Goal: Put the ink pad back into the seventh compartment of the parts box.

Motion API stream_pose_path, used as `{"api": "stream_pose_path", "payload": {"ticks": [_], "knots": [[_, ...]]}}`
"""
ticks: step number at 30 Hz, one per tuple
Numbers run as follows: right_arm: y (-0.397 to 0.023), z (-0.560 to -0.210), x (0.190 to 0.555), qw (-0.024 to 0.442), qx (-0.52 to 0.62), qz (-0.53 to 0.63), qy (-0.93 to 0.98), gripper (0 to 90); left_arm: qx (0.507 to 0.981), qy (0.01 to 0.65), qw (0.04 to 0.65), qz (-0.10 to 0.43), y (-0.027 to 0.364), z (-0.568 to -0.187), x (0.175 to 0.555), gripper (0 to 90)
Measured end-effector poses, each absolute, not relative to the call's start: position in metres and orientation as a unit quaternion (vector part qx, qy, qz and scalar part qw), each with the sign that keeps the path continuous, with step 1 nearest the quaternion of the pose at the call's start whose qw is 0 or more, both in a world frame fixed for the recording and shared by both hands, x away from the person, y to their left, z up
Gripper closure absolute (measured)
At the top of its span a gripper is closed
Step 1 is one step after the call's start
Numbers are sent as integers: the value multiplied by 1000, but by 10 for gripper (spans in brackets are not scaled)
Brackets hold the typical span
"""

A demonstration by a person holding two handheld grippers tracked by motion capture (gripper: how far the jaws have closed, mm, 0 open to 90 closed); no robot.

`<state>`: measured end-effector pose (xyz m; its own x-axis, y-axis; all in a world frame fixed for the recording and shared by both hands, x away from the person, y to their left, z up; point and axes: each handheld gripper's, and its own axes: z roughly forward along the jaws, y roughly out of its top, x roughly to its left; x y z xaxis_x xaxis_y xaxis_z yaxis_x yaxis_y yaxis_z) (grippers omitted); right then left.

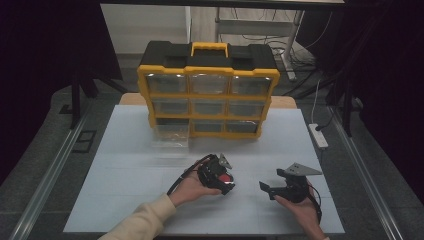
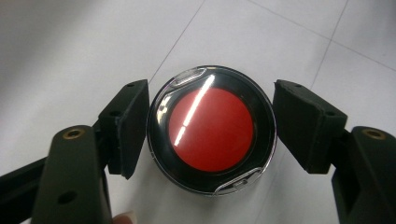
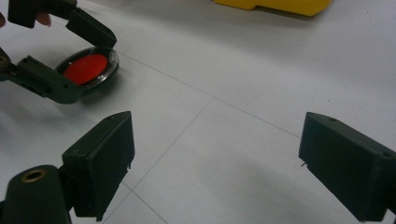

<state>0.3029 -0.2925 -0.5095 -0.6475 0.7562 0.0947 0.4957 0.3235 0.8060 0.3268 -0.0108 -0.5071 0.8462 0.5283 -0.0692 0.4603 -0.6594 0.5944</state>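
Note:
A round case with a red centre, black rim and clear lid lies flat on the white table. My left gripper is shut on it, one pad against each side of the rim. In the high view the case sits at the table's front middle, with the left gripper on it. My right gripper rests to the right of it, a little apart. In the right gripper view its jaws stand open over bare table, and the case shows at the upper left.
A yellow and black drawer cabinet stands at the back of the table. Its bottom-left clear drawer is out on the table in front of it. A white power strip lies off the table's right edge.

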Motion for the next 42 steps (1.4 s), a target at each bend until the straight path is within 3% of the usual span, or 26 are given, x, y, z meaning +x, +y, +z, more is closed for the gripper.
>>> {"api": "stream_pose_path", "payload": {"ticks": [42], "knots": [[-291, -511, 303, 149, 396, 427, 799, 109, 881, 283, 371, 80, 40, -461, 307, 307]]}}
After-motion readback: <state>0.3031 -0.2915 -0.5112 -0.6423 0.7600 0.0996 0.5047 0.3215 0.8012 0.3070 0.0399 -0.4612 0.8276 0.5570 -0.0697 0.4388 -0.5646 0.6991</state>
